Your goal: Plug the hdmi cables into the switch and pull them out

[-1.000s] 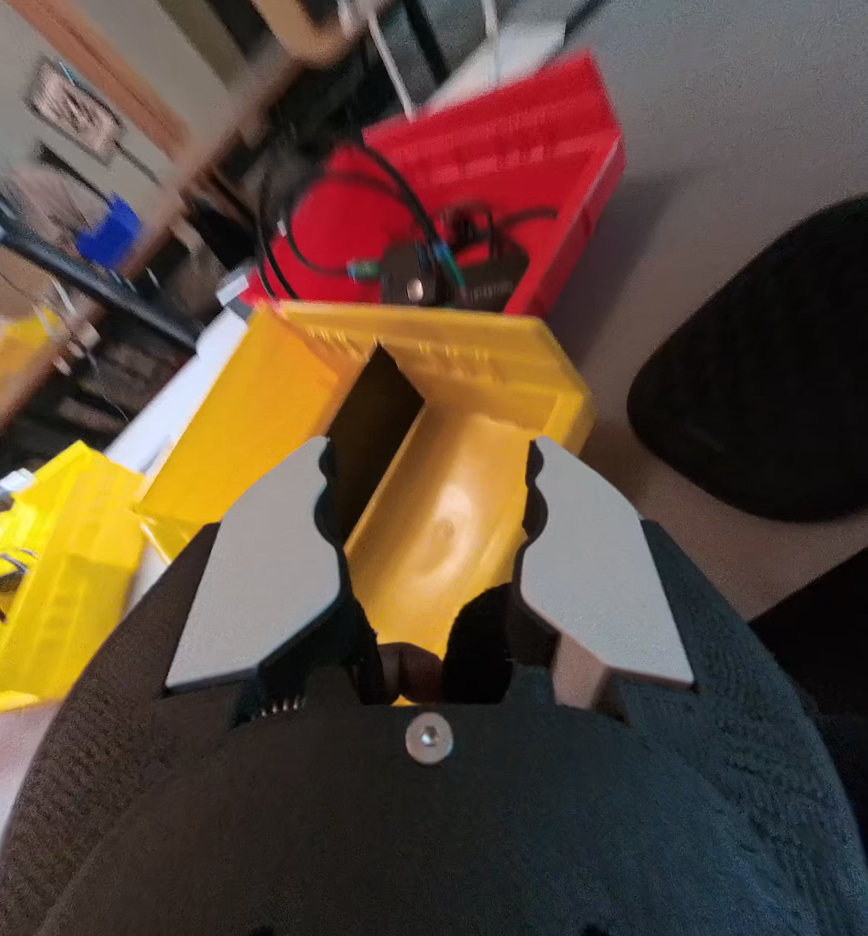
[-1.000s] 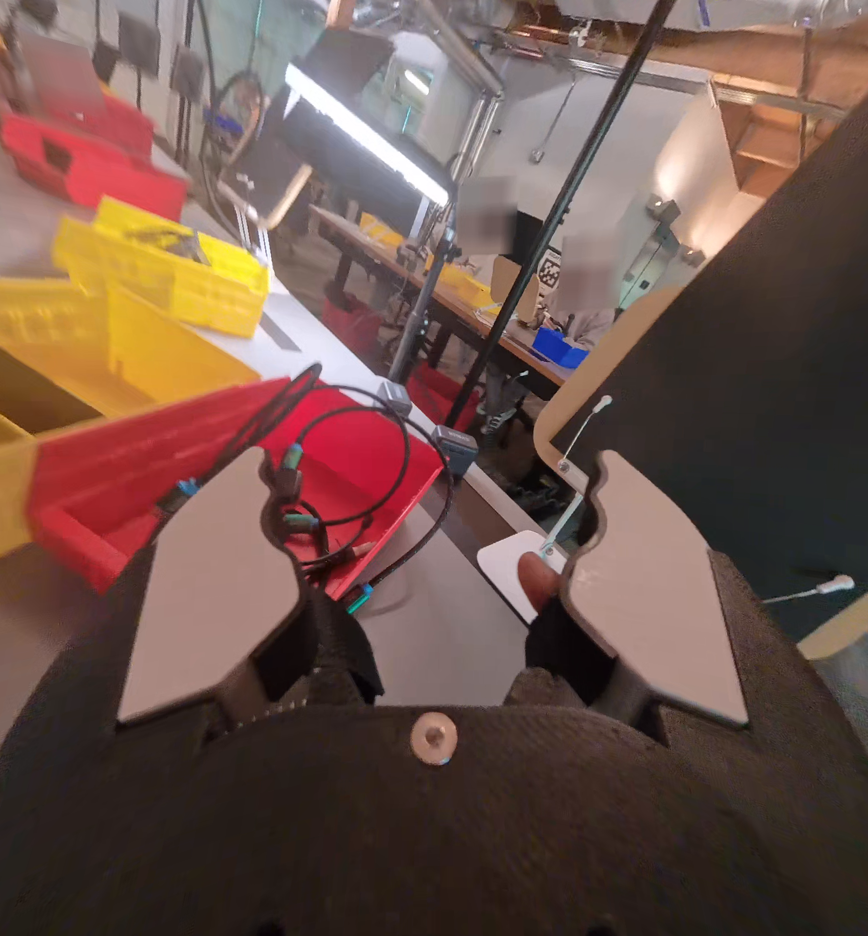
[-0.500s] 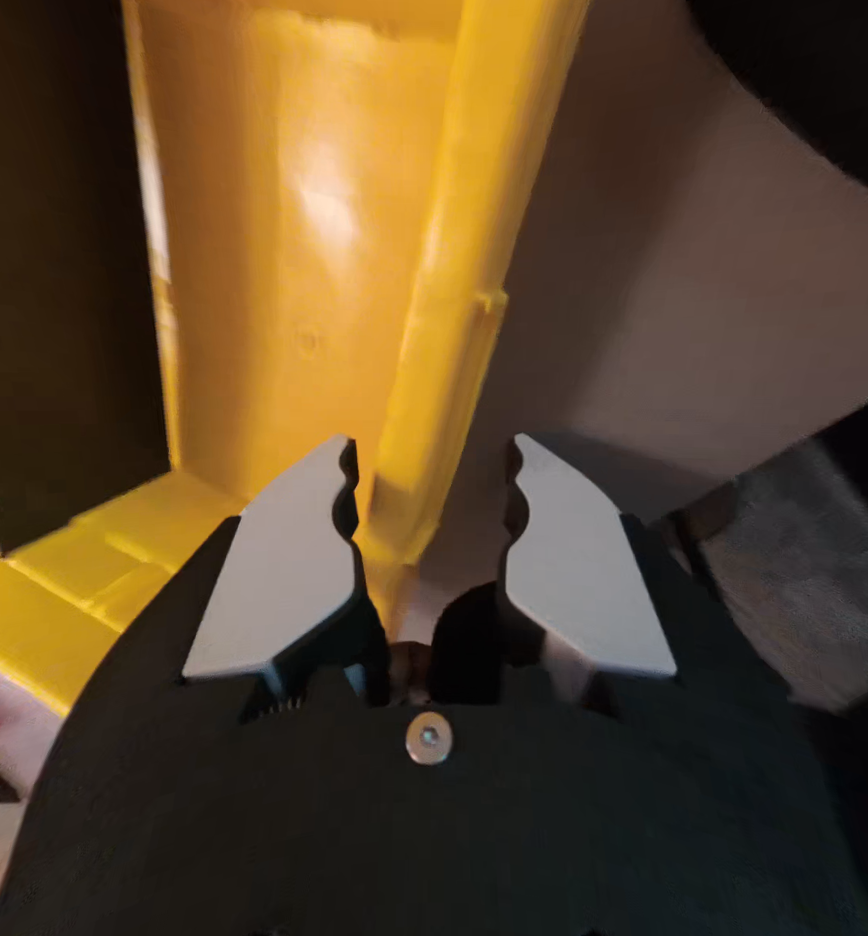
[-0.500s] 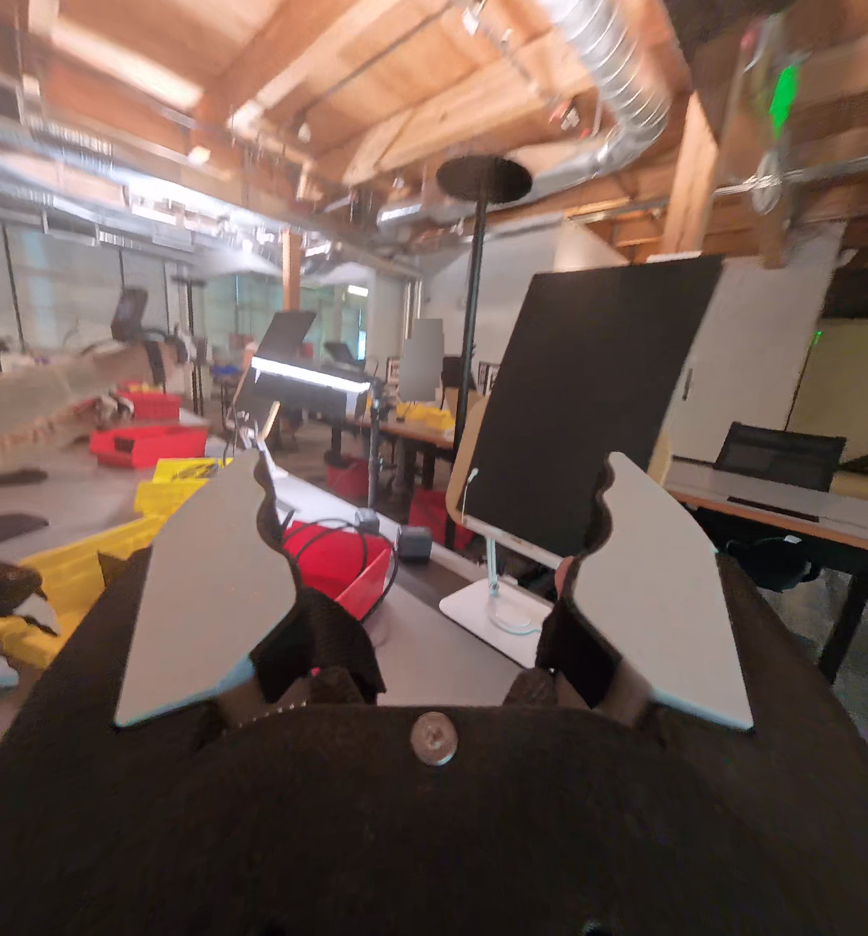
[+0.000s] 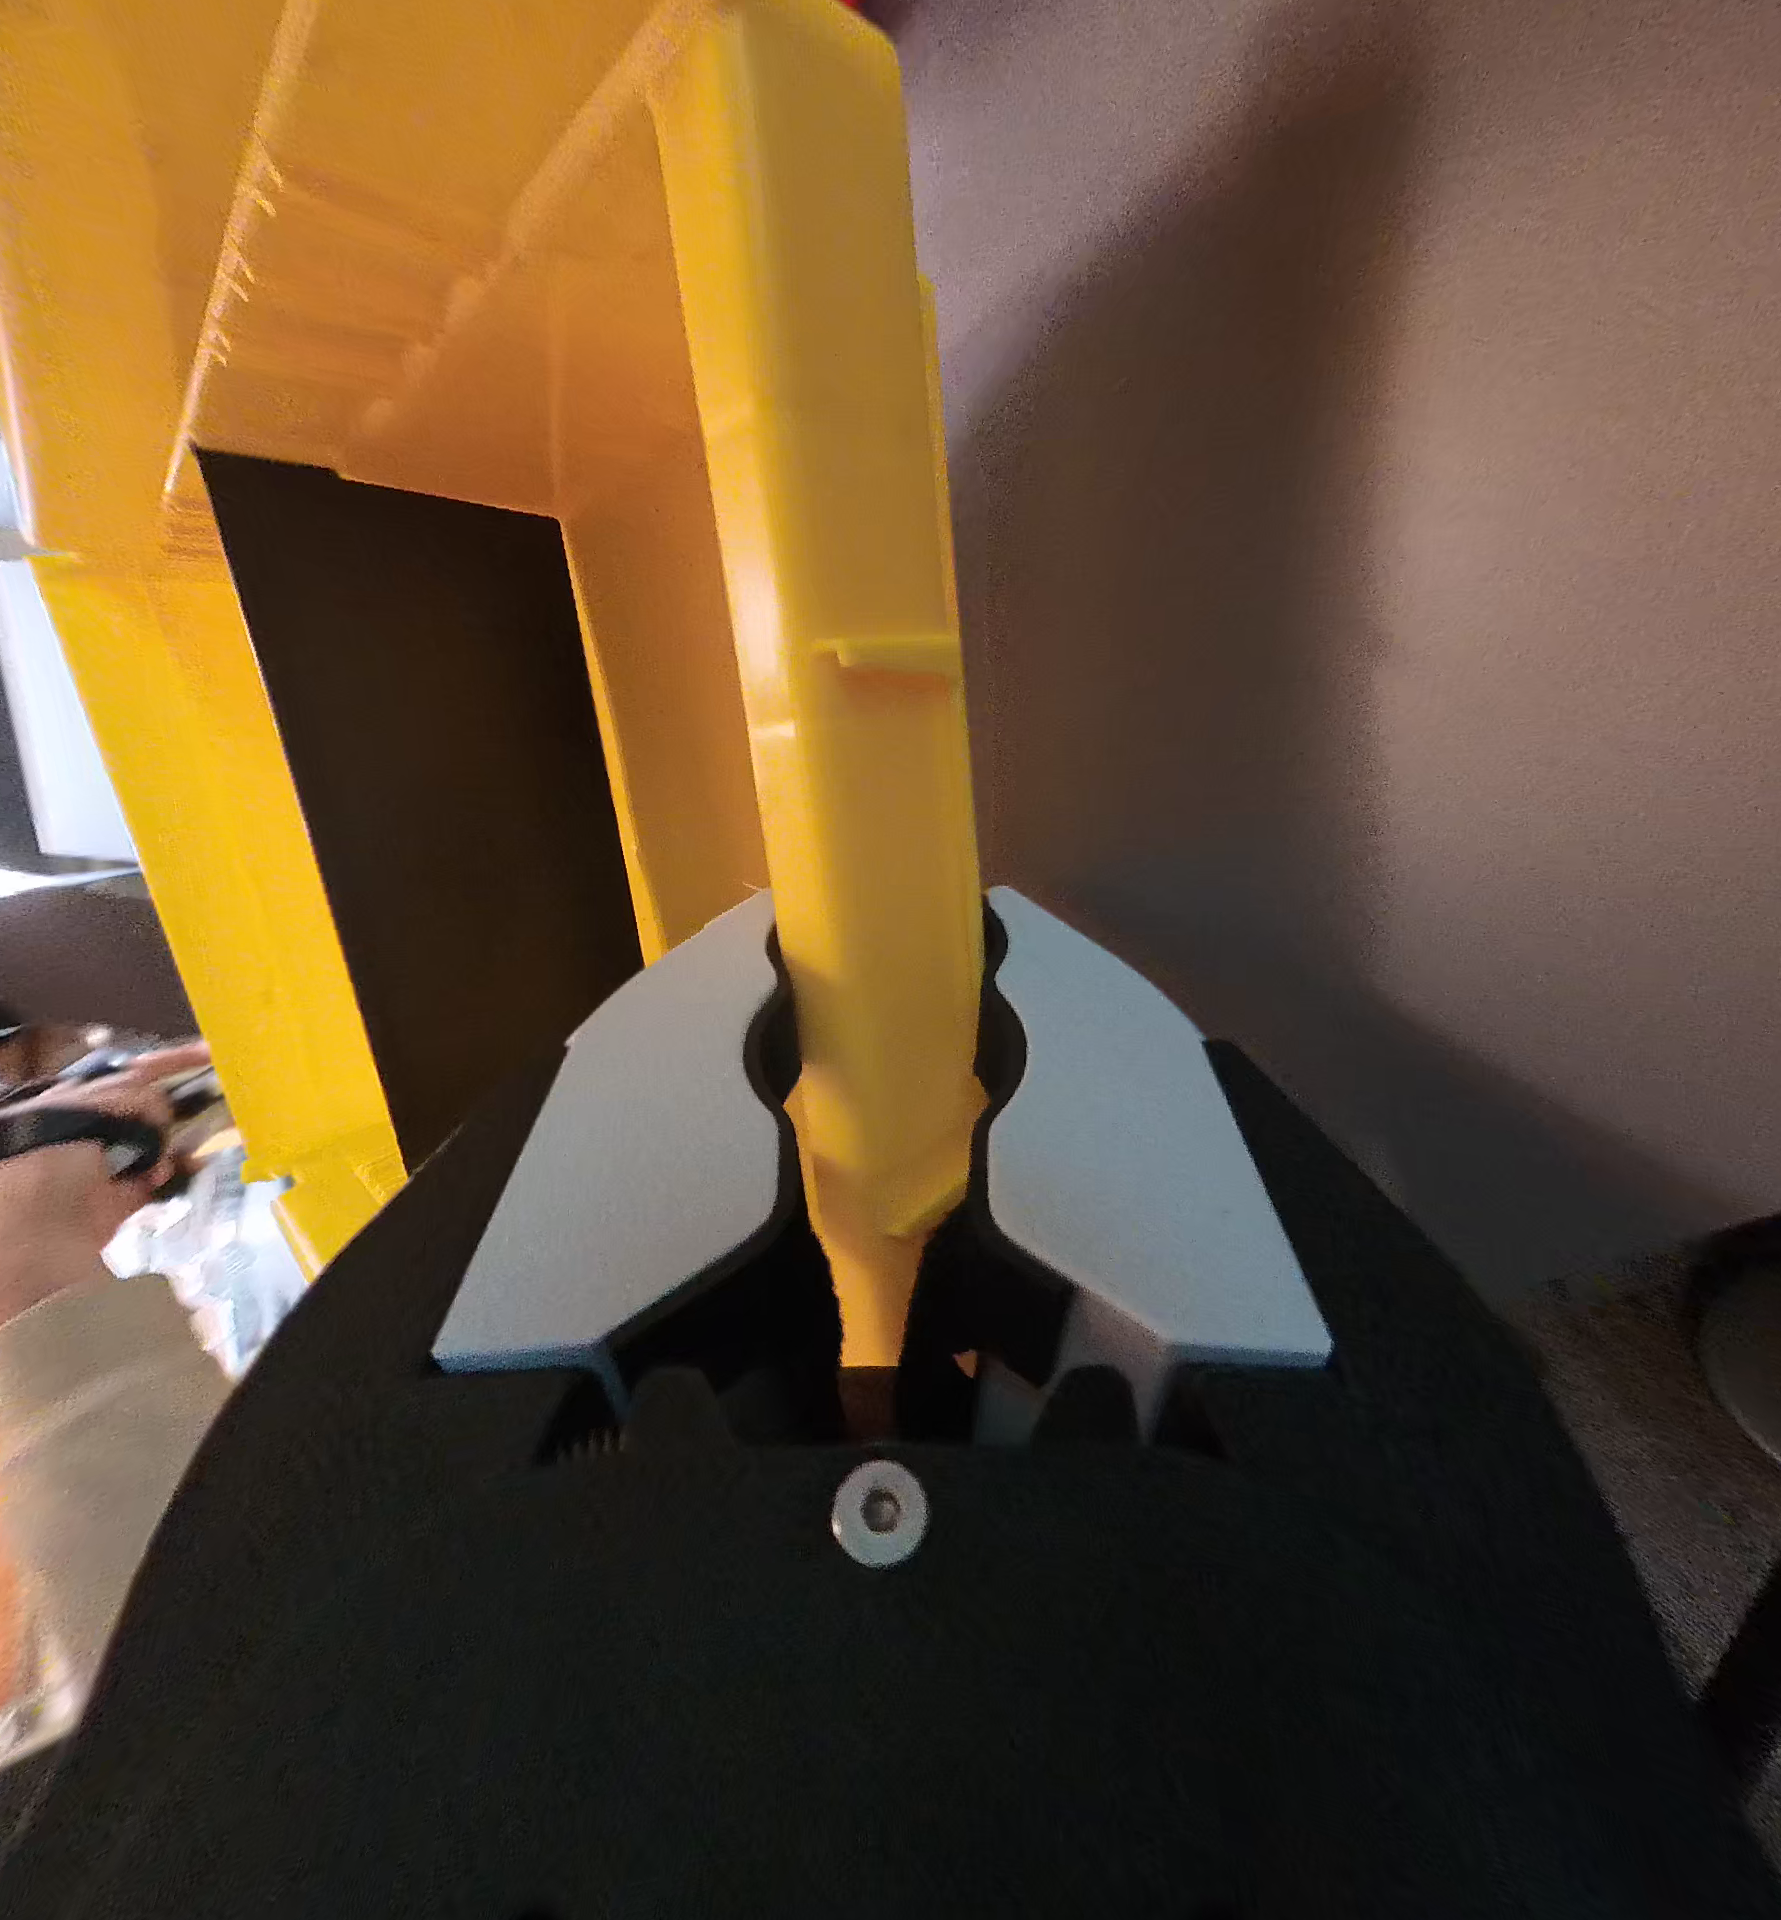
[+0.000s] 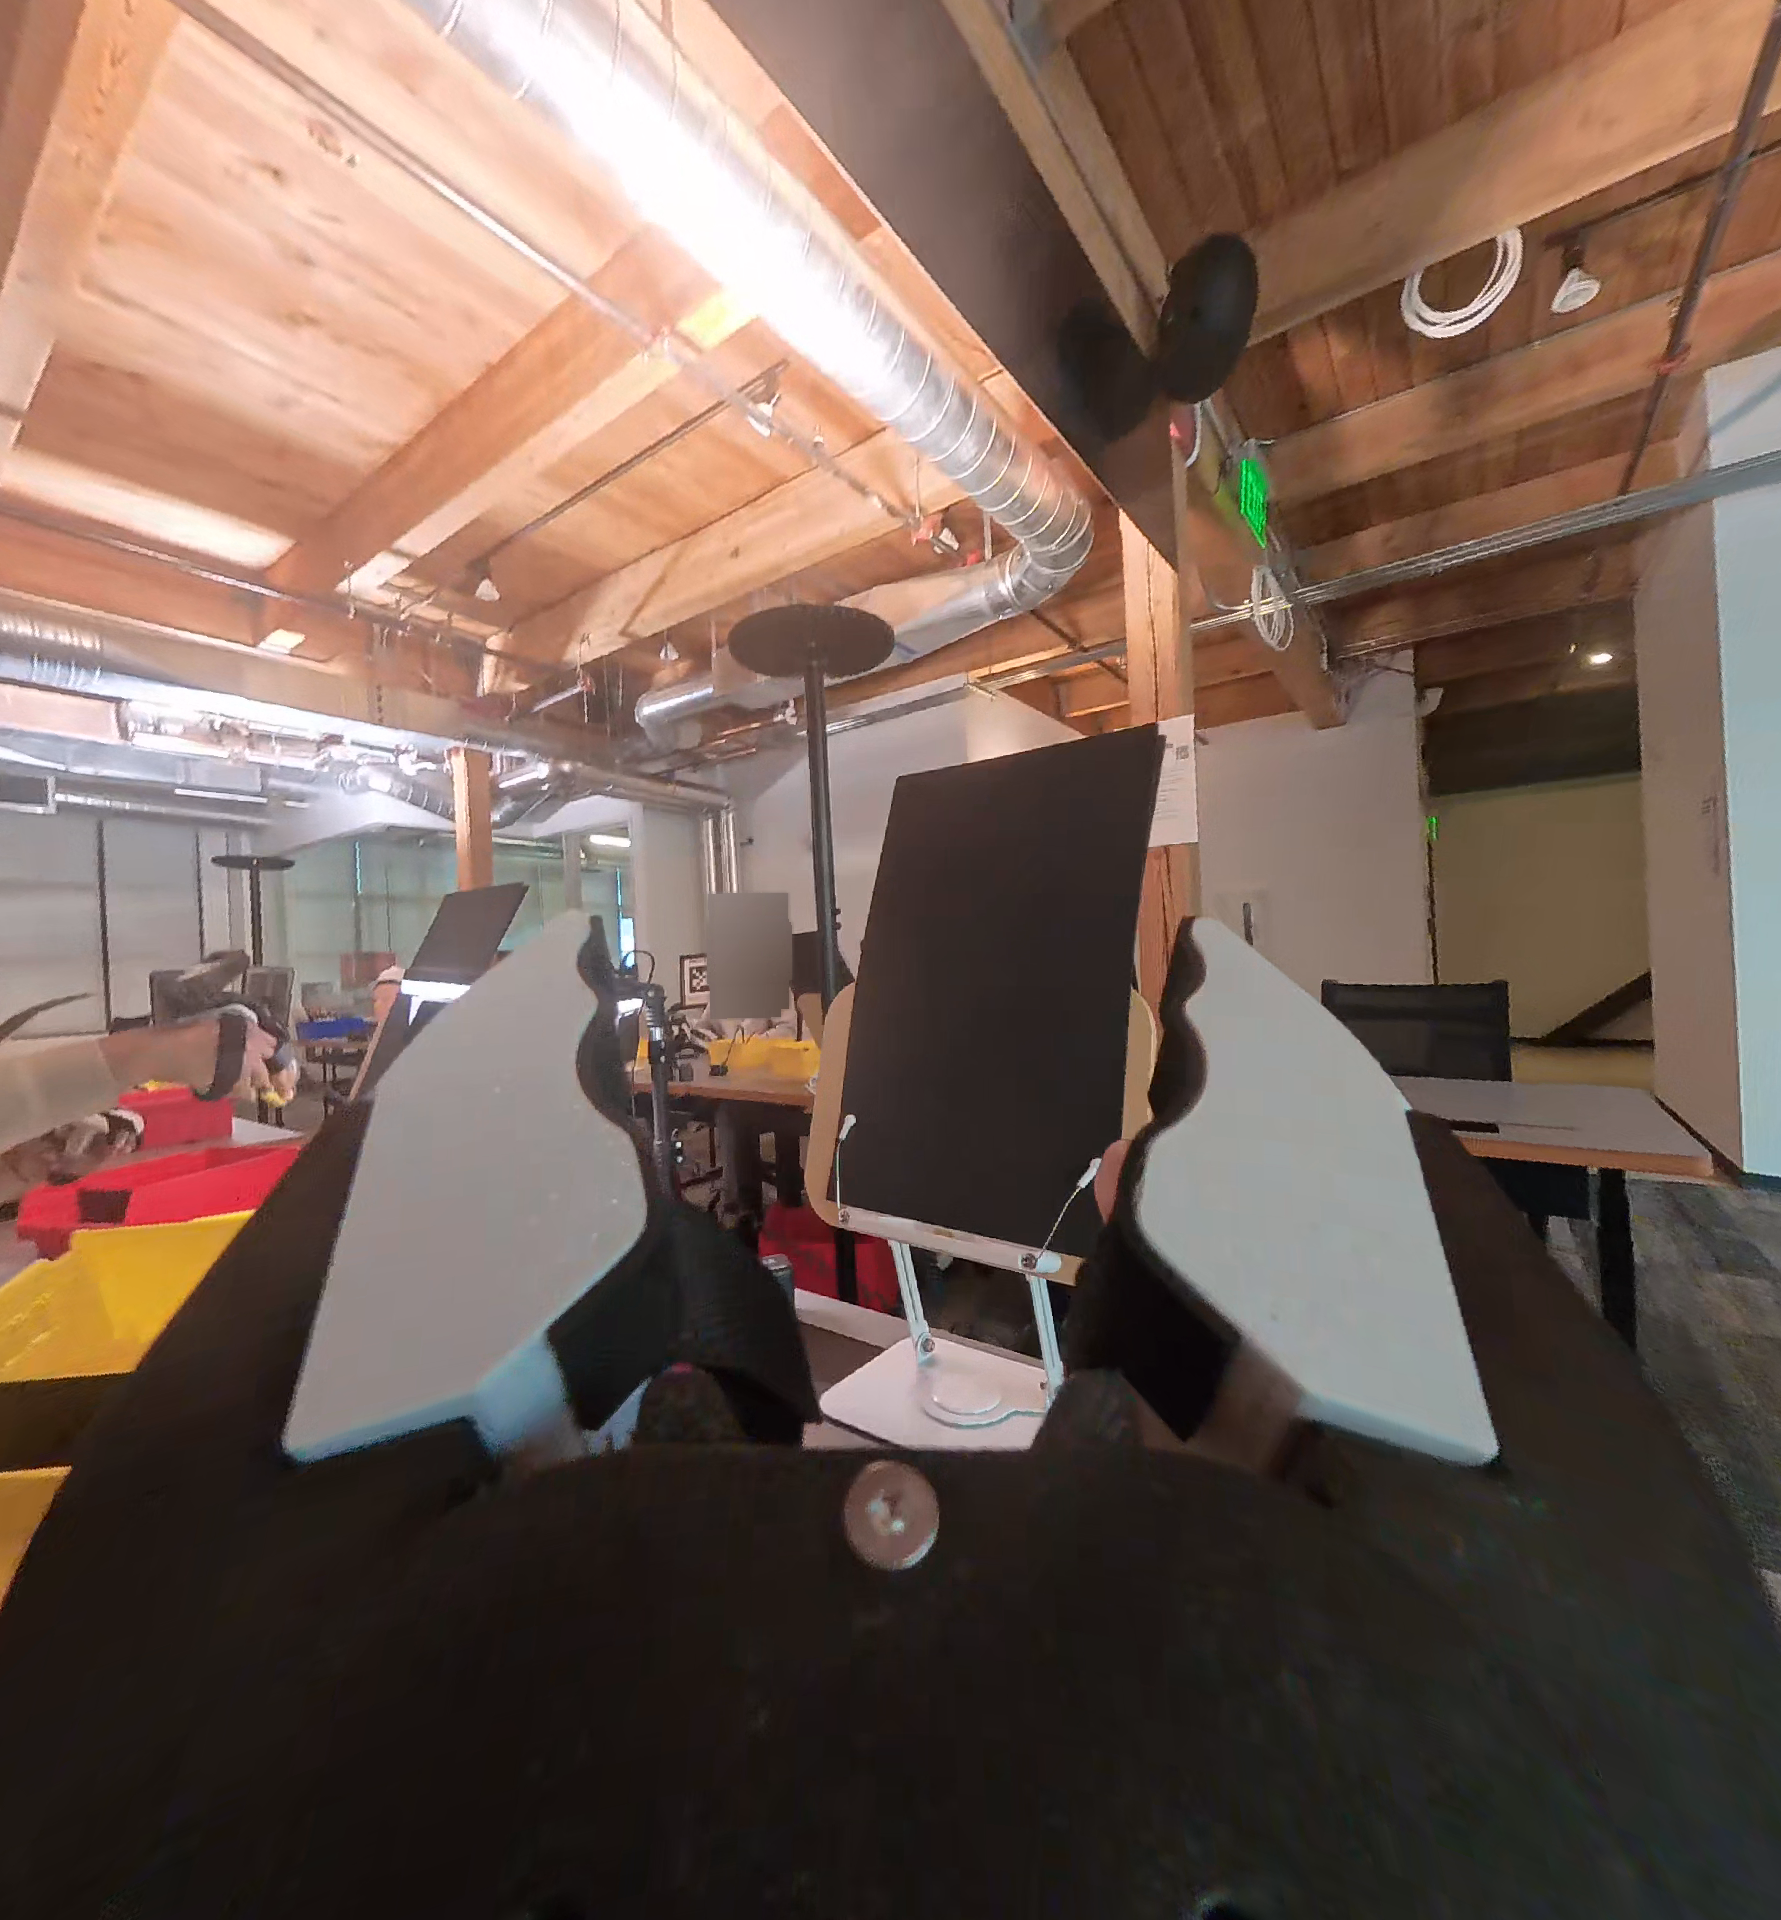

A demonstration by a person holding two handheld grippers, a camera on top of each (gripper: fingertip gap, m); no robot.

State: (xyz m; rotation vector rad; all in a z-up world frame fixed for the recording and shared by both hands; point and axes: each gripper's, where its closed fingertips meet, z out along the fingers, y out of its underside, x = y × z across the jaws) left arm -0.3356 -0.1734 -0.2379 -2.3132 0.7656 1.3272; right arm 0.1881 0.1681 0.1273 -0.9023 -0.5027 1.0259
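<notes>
My left gripper (image 5: 881,935) is shut on the rim of a yellow plastic bin (image 5: 824,520), with the wall edge pinched between both grey fingers. The bin has a black divider (image 5: 429,779) inside. My right gripper (image 6: 886,956) is open and empty, raised and pointing across the room toward a black panel on a white stand (image 6: 1000,997). The yellow bin (image 6: 55,1320) also shows at the lower left of the right wrist view, with a red bin (image 6: 169,1184) behind it. No HDMI cable or switch shows in either current view.
The grey tabletop (image 5: 1385,520) lies to the right of the yellow bin. A person's arm and hand (image 6: 190,1049) reach in from the left above the red bin. Desks, a chair (image 6: 1416,1029) and lamp poles stand farther off.
My left gripper has closed onto the yellow bin's rim. My right gripper has tilted up and stayed open; the red bin's cables have left its view.
</notes>
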